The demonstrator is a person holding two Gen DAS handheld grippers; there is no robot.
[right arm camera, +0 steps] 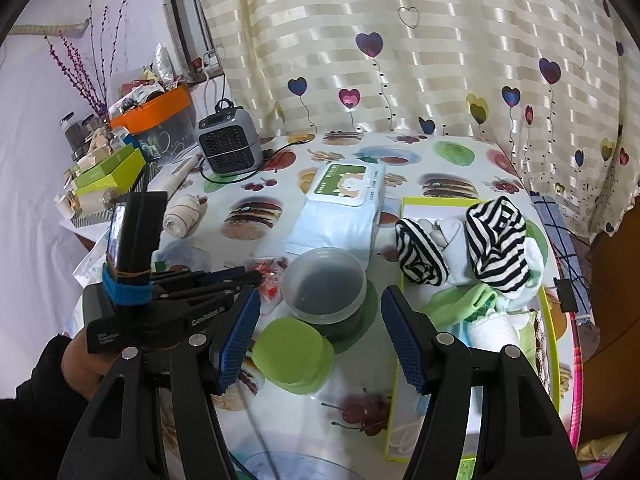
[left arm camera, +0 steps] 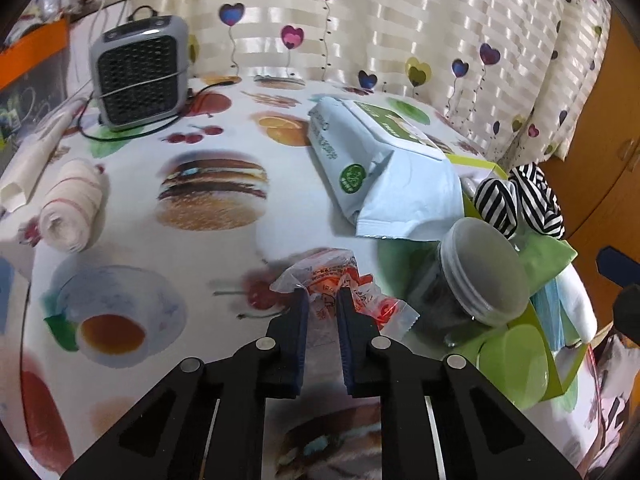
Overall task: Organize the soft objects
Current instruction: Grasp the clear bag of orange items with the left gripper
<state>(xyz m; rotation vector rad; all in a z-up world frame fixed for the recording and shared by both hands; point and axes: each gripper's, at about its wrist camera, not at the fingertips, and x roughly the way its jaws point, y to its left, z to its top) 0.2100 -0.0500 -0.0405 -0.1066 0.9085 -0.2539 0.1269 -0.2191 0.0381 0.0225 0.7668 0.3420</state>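
Pinching a crinkly clear snack bag (left arm camera: 344, 288) with orange print in my left gripper (left arm camera: 322, 294), fingers closed on it just over the table (left arm camera: 132, 184), beside the grey-lidded jar (left arm camera: 476, 280). My right gripper (right arm camera: 320, 312) hangs wide open, gripping nothing, above the jar and a green lid (right arm camera: 294, 354). Striped socks (right arm camera: 496, 240) and other soft cloths sit in the green-rimmed tray (right arm camera: 550, 320) at the table's right edge; a rolled towel (left arm camera: 72, 208) lies near the left edge

- Left wrist: low, close over the food-print oilcloth table (left arm camera: 132, 168), facing the heart-patterned striped curtain (left arm camera: 400, 20).
- Right wrist: higher, farther back, same heading.
- Shared: grey grilled desk heater (left arm camera: 140, 76) (right arm camera: 230, 146), lidded clear plastic jar (left arm camera: 486, 272) (right arm camera: 326, 284).
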